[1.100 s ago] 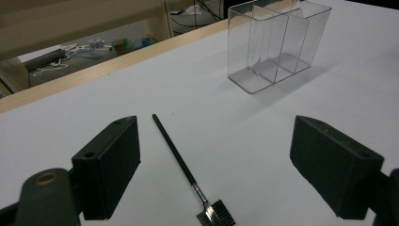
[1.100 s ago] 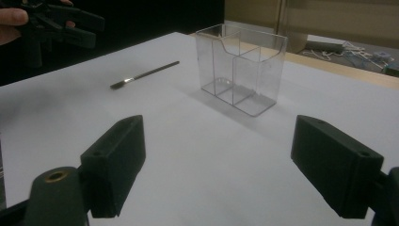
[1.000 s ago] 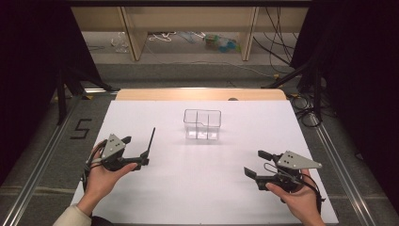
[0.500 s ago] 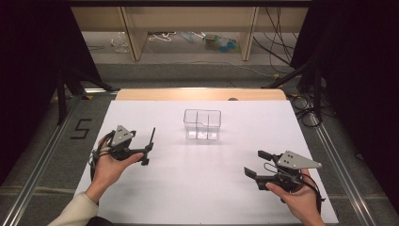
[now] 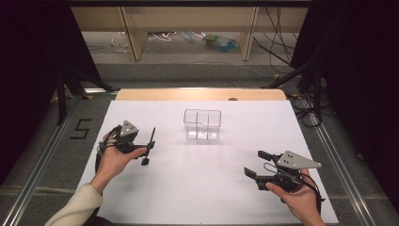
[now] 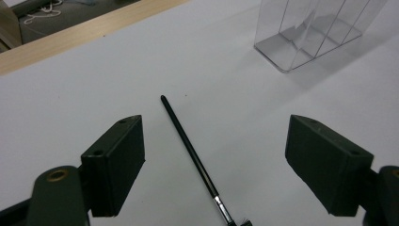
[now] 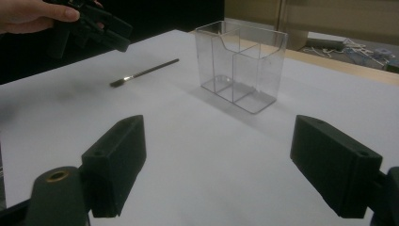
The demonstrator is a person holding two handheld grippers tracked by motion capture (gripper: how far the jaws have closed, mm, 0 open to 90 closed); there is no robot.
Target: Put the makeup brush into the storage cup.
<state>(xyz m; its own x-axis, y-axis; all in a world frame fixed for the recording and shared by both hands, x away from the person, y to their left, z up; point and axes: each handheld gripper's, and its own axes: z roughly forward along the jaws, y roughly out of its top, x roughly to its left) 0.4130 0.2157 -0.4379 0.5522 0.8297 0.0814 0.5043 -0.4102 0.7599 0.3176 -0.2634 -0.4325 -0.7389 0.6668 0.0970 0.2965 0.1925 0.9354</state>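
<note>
Well, the clear divided box (image 5: pixel 202 125) stands empty; beside it, a brush (image 6: pixel 194 155) lies under the released left claw (image 6: pixel 214 165), bristles cut off. Right claw (image 7: pixel 235 174): released.

Thin brush (image 6: pixel 188 141): black handle, silver ferrule, dark bristles; plain white table cover (image 5: pixel 207 183), no pattern, w/ pale wood strip (image 5: pixel 197 94) at far edge; organiser box (image 5: pixel 202 125): clear, colourless plastic; left gripper (image 5: pixel 147 147): black body & jaws, grey 3-cornered plate on top, brass-coloured screw by jaw base; right gripper (image 5: pixel 256 164): same black w/ grey plate; sleeve (image 5: pixel 75 207): cream; grey floor (image 5: pixel 51 136) w/ black "5" marked on it.
</note>
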